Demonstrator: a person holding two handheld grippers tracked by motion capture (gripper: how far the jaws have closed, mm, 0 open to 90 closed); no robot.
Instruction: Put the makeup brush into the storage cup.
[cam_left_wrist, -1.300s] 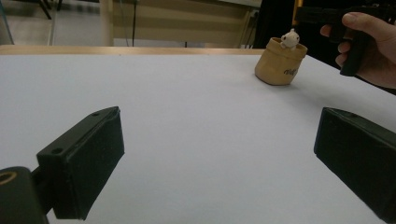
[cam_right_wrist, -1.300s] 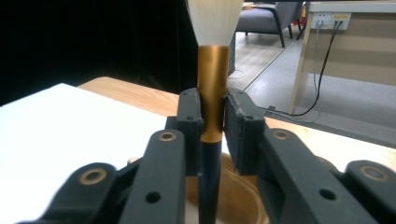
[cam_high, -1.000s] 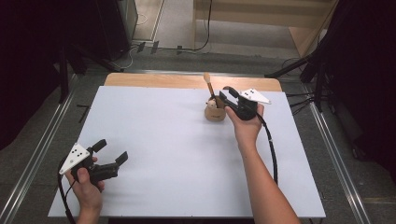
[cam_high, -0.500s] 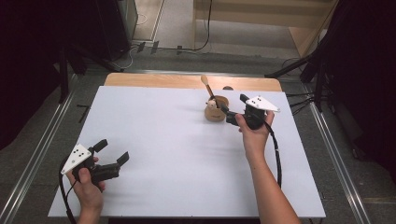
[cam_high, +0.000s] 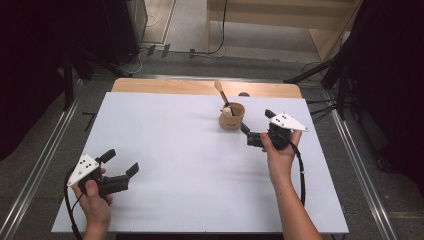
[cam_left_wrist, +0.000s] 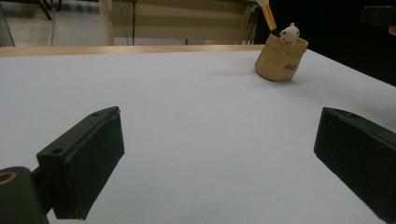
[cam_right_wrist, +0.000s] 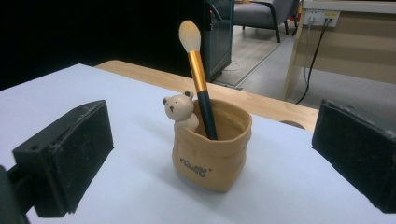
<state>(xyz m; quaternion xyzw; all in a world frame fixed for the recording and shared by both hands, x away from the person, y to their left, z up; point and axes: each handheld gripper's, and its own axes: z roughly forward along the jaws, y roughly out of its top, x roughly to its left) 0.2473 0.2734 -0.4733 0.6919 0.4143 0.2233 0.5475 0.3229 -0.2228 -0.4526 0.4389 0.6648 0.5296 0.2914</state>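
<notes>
In the left gripper view we lose the pale tip of the gold-handled makeup brush (cam_left_wrist: 267, 13) past the top edge, and the dark lettering on the tan sack-shaped ceramic pot (cam_left_wrist: 280, 59) is too small for us to read. In the right gripper view the brush's dark lower handle sinks behind the pot's rim, so we cannot tell how it rests inside. In the high view the small white bear figure (cam_high: 227, 111) is a blur

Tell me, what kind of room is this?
Probably a lab or studio workroom, not a home: a white-topped wooden table stands on a grey floor between metal floor rails, with black cables running across the floor and dark curtains at the sides.
</notes>
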